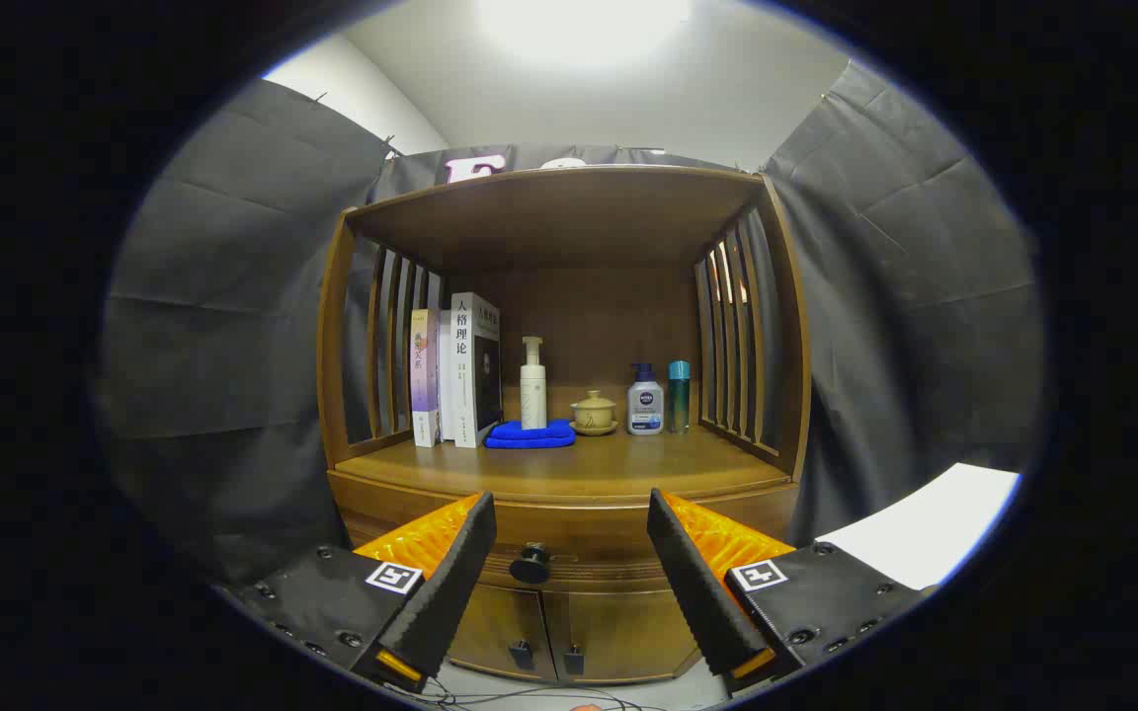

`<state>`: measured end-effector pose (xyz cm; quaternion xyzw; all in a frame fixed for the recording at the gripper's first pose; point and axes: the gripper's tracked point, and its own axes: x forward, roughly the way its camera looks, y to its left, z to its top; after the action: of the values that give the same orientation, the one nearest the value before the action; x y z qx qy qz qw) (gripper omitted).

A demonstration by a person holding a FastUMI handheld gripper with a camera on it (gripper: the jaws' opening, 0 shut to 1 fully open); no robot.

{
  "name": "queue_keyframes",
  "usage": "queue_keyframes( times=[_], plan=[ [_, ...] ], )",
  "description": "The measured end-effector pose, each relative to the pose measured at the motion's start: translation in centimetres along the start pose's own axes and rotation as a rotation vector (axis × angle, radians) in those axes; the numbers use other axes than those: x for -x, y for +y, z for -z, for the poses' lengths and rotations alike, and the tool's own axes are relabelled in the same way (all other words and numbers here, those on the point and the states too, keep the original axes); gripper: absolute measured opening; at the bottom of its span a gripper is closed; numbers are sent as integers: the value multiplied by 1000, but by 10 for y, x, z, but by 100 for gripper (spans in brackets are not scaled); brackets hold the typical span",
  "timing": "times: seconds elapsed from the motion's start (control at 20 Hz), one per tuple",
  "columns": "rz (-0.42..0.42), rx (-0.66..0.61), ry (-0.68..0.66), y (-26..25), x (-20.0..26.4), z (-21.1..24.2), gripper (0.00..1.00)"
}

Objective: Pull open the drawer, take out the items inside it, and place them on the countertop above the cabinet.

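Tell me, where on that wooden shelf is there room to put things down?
The front strip of the countertop, ahead of the blue cloth and lidded cup, is bare. The back row is crowded, from the books to the bottles. The open gripper faces the closed drawer's knob.

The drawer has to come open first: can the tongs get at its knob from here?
Probably yes. The tongs are open, and the knob sits on the shut drawer front, in the gap between the fingers but still beyond them. Nothing stands in the way.
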<state>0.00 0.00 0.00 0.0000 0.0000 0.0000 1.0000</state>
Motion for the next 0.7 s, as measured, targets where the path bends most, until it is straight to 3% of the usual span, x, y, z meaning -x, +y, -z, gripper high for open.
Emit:
queue_keyframes(
  times=[0.7],
  plan=[
    [-2, -6, -16, -2, 0, -6, 98]
  ],
)
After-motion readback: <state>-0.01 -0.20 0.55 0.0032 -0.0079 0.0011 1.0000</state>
